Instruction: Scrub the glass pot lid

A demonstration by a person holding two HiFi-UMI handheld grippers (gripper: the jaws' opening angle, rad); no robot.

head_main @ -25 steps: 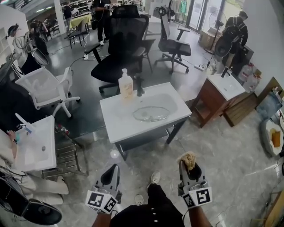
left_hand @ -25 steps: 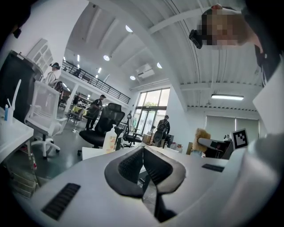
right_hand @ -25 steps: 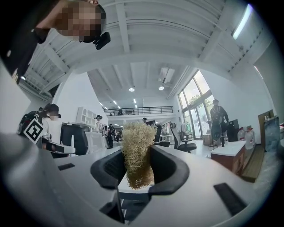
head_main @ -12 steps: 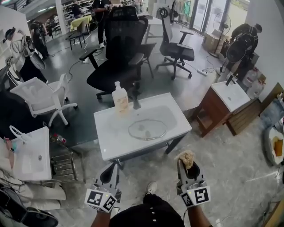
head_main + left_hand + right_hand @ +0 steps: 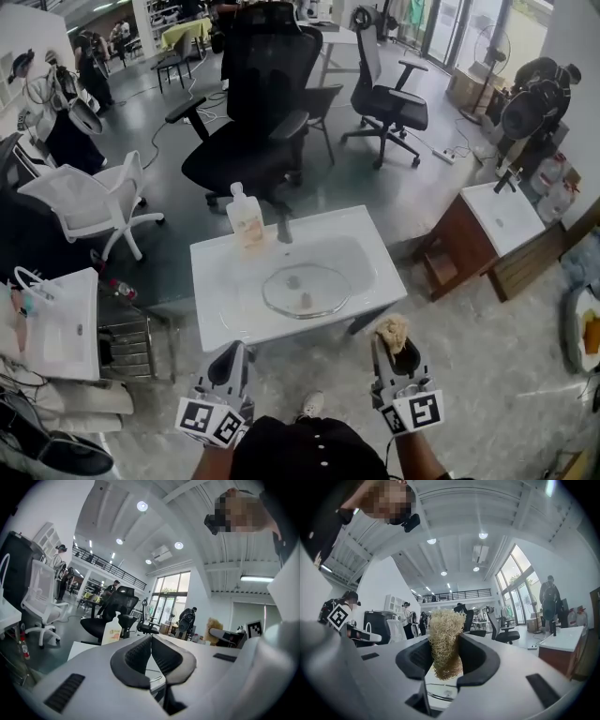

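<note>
Floor (image 5: 478, 366) open to sink (image 5: 214, 305) edge, lid (image 5: 305, 289) inside

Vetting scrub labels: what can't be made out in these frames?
- Glass pot lid, head view: too small to tell whether the two spots on it are knob or dirt.
- Same lid, right gripper view: only a rim sliver shows; the right tool and its scrubber cover the rest.
- Soap bottle label, head view: too small to read.
- Sink basin, left gripper view: hidden behind the shut left tool.
</note>
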